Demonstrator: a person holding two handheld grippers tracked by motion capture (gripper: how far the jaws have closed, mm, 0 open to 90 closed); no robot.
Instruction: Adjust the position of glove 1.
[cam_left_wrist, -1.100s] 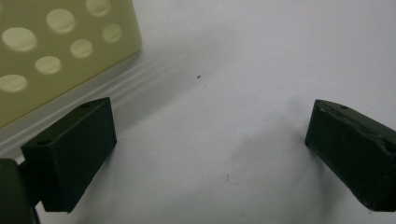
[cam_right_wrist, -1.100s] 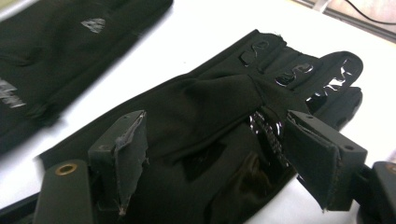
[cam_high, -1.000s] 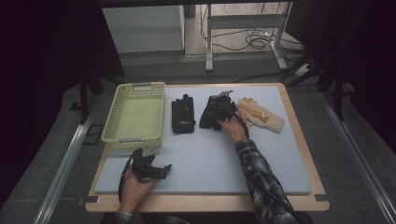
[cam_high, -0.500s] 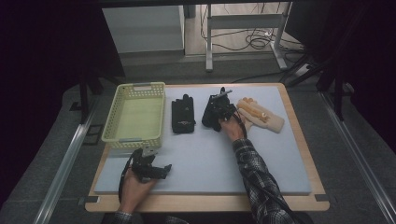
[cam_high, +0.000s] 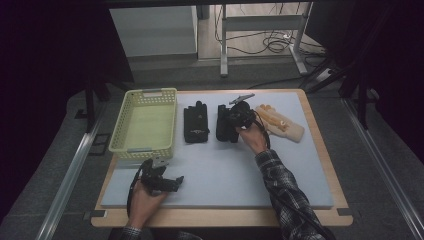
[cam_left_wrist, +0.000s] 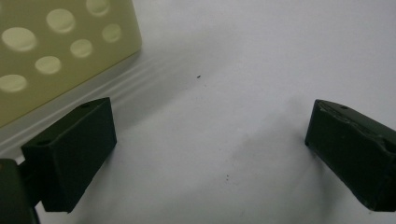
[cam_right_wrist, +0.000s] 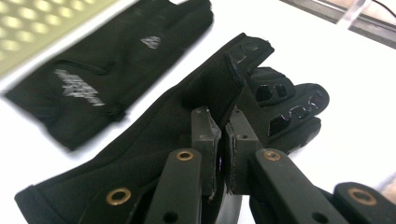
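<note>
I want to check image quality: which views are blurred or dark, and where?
High view: dim, surroundings nearly black, the pale blue table mat lit evenly. Left gripper view: sharp on the mat, the perforated yellow plastic basket soft. Right gripper view: the farther black fabric glove and basket smeared by motion, the nearer black glove between the right gripper jaws clearer.

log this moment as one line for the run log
right hand-held gripper: shut on black glove, lifting | left hand-held gripper: open, near basket | second black glove: on mat
</note>
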